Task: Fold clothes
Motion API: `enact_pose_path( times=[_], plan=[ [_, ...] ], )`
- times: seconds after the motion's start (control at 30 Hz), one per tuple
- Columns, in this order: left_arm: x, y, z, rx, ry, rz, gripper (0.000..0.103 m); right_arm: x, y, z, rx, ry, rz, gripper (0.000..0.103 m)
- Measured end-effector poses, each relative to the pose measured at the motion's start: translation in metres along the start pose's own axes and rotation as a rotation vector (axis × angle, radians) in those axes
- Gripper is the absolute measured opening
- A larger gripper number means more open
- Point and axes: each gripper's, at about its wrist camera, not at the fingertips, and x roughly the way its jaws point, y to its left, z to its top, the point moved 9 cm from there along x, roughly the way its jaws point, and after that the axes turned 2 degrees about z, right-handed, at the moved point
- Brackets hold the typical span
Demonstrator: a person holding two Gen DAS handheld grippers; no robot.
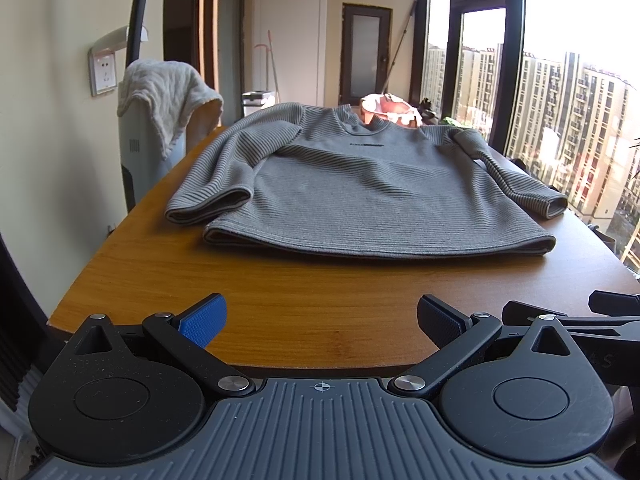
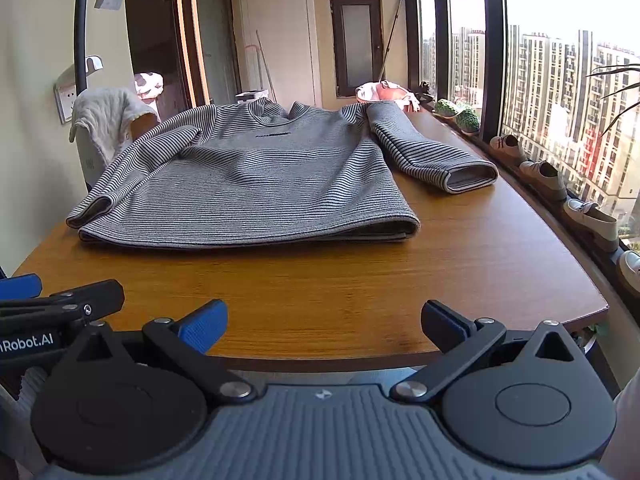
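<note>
A grey striped long-sleeved sweater (image 1: 360, 188) lies flat, front up, on the wooden table (image 1: 280, 300), hem toward me, both sleeves angled down beside the body. It also shows in the right wrist view (image 2: 256, 184). My left gripper (image 1: 320, 326) is open and empty, over the table's near edge, well short of the hem. My right gripper (image 2: 322, 328) is open and empty, beside the left one, at the same near edge. The left gripper's body shows at the left of the right wrist view (image 2: 60, 308).
A chair draped with a white towel (image 1: 164, 100) stands at the table's far left. A pinkish cloth heap (image 1: 388, 108) lies beyond the collar. Shoes (image 2: 588, 216) and small plants (image 2: 460, 114) line the window sill on the right.
</note>
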Motion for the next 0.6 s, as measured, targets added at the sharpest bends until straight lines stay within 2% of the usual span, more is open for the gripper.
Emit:
enact_pose_path(
  times=[0.43,0.6],
  plan=[
    [0.007,0.001,0.001,-0.002,0.018,-0.011,0.103,0.002,-0.001,0.002,0.005,0.005,0.001,0.103],
    [0.019,0.002,0.009,0.008,0.032,-0.015,0.103,0.006,-0.009,0.017,0.027,-0.018,0.011,0.103]
  ],
)
